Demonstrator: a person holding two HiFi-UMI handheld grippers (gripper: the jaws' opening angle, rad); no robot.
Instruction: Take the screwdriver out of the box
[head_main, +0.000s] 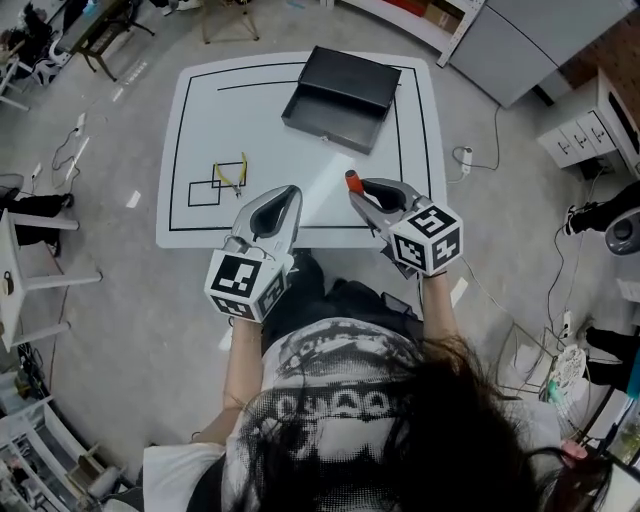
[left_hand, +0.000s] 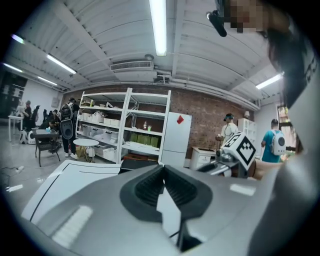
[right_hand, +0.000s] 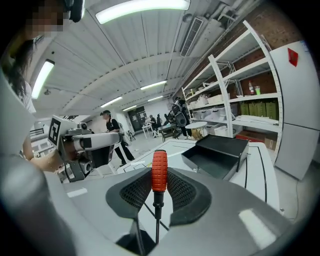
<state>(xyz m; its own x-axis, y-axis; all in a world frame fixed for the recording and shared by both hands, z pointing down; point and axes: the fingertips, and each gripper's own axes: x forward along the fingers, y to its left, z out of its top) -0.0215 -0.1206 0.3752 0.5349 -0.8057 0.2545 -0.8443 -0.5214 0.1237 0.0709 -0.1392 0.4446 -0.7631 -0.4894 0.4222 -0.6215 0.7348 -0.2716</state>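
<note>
The right gripper (right_hand: 159, 176) jaws clamp the screwdriver (right_hand: 159, 170) by its handle; the left gripper (left_hand: 164, 169) jaws meet, empty.

Open box (head_main: 345, 80) is blocking table's (head_main: 290, 165) far side, pliers (head_main: 233, 177) lying nr left; middle btwn them is giving passage.

Bright, even indoor light from ceiling strip lights (left_hand: 160, 27) (1 glares white in each gripper view). All 3 pictures bend at the edges; 2 have dark corners. The nearest foreground is soft. Shadows on the white table (head_main: 300, 170) are faint.
</note>
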